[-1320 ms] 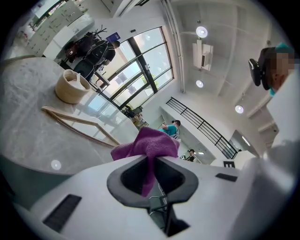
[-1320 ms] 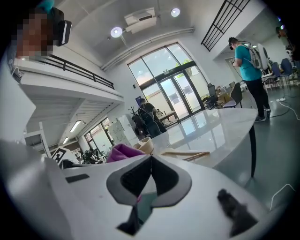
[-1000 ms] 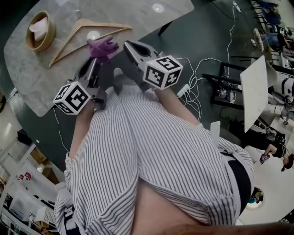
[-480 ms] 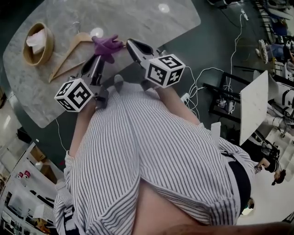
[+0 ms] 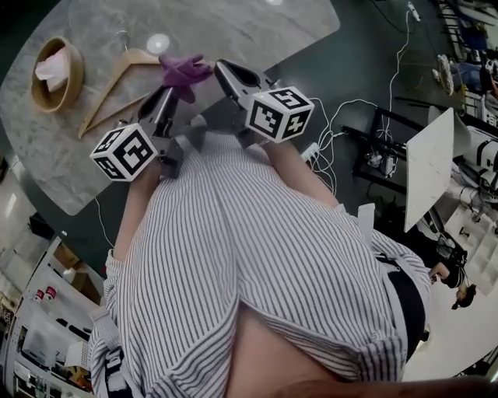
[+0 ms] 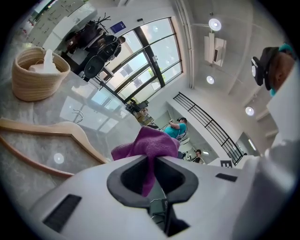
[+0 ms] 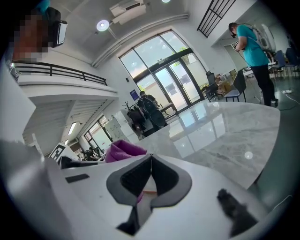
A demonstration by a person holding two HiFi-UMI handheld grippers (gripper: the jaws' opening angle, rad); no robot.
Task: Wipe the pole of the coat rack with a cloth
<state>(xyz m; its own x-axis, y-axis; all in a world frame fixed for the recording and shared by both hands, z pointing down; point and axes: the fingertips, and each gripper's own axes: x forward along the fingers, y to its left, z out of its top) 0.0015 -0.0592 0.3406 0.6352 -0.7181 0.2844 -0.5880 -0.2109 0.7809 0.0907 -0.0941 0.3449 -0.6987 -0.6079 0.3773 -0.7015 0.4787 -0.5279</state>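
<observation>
Purple cloth (image 5: pixel 184 71): pinched in the left claw (image 5: pixel 173 87), bunched above the tips with a tail hanging down between the jaws. It is held over the worktop (image 5: pixel 249 23), near the wooden hanger (image 5: pixel 109 82).
Left claw: closed on the cloth, gripping only a fold of it.
Right claw (image 5: pixel 227 71): jaws together with nothing between them, just beside the cloth.
Rack: a dark cluster (image 6: pixel 96 49) beyond the worktop's far edge may be it; the pole cannot be made out.
Step, as I judge it: carrying the cloth to the pole; wiping has not begun.
Doing it well: hold the pinch firm, since so little cloth is caught. Present the bunched end to the pole, not the claw tips. Press lightly and stroke along the pole's length. The right claw could steady the rack.
Risk: the cloth slipping out, or hard jaws scraping the pole.
</observation>
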